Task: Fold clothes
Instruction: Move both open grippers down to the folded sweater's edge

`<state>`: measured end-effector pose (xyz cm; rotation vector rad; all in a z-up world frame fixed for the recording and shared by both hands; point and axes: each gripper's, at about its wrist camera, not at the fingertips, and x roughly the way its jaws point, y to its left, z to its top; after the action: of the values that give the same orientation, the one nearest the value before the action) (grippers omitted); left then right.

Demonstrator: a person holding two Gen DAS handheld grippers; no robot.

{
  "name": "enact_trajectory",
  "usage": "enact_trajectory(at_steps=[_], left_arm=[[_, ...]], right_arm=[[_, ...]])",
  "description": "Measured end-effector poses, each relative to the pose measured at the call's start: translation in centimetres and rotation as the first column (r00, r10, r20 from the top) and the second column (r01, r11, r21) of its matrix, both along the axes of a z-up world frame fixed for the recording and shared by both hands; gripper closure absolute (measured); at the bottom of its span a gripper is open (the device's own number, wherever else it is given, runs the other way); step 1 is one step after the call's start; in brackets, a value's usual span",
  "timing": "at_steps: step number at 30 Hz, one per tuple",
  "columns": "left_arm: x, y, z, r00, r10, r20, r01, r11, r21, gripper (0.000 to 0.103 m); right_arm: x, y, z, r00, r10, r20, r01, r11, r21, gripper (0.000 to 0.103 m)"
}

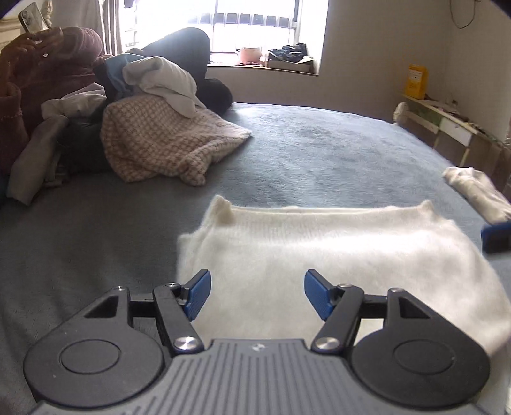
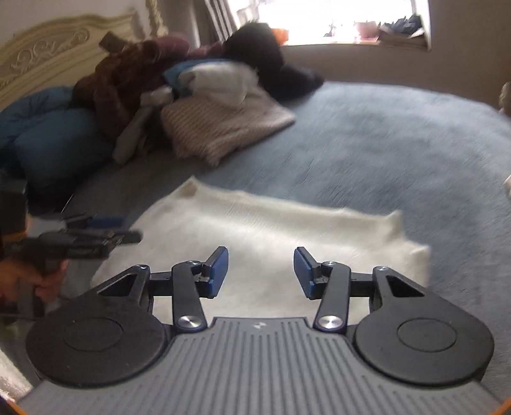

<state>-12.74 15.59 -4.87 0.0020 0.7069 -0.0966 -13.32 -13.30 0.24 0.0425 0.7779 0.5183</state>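
The folded white sweater (image 1: 319, 255) lay on the grey-blue bed (image 1: 319, 150), under both tongs. The left tongs (image 1: 257, 295) and right tongs (image 2: 261, 272) were released, gripping nothing. Only the left view showed a phone (image 1: 32, 17); only the right showed the carved headboard (image 2: 48, 54).
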Motion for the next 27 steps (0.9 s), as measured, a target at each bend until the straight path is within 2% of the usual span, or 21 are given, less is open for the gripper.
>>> enact_trajectory(at_steps=[3,8,11,14,15,17,19,23,27], left_arm=[[2.7,-0.4,-1.0,0.998,0.056,0.043,-0.058,0.996,0.063,0.038],[5.7,1.2,-2.7,0.978,0.202,0.044,-0.204,0.977,0.054,0.040],[7.1,2.5,-3.9,0.956,0.291,0.021,-0.292,0.955,0.044,0.042],[7.3,3.9,-4.9,0.942,0.337,-0.008,-0.337,0.941,-0.036,0.039],[7.1,4.1,-5.0,0.938,0.346,-0.004,-0.346,0.938,-0.039,0.035],[6.9,4.4,-5.3,0.933,0.359,0.003,-0.359,0.932,-0.051,0.030],[6.8,5.2,-5.6,0.931,0.366,-0.010,-0.365,0.926,-0.094,0.029],[6.7,7.3,-6.5,0.924,0.378,-0.053,-0.380,0.894,-0.237,0.026],[6.2,7.7,-7.1,0.926,0.375,-0.032,-0.369,0.887,-0.278,0.026]], right_arm=[[1.6,3.2,-1.4,0.998,0.069,-0.016,-0.069,0.997,-0.023,0.061],[5.1,6.6,-1.8,0.989,0.134,0.063,-0.130,0.990,-0.056,0.066],[7.2,8.6,-2.4,0.967,0.223,0.126,-0.210,0.971,-0.110,0.066],[9.6,11.1,-3.7,0.938,0.308,0.158,-0.276,0.941,-0.195,0.068],[10.6,11.8,-4.2,0.933,0.325,0.157,-0.291,0.934,-0.206,0.069],[12.3,13.2,-5.1,0.921,0.357,0.153,-0.319,0.920,-0.226,0.071],[13.7,14.5,-5.9,0.911,0.383,0.153,-0.341,0.908,-0.244,0.072],[15.5,16.5,-7.4,0.889,0.443,0.119,-0.402,0.877,-0.263,0.078],[16.3,17.0,-8.2,0.872,0.482,0.088,-0.445,0.853,-0.272,0.079]])
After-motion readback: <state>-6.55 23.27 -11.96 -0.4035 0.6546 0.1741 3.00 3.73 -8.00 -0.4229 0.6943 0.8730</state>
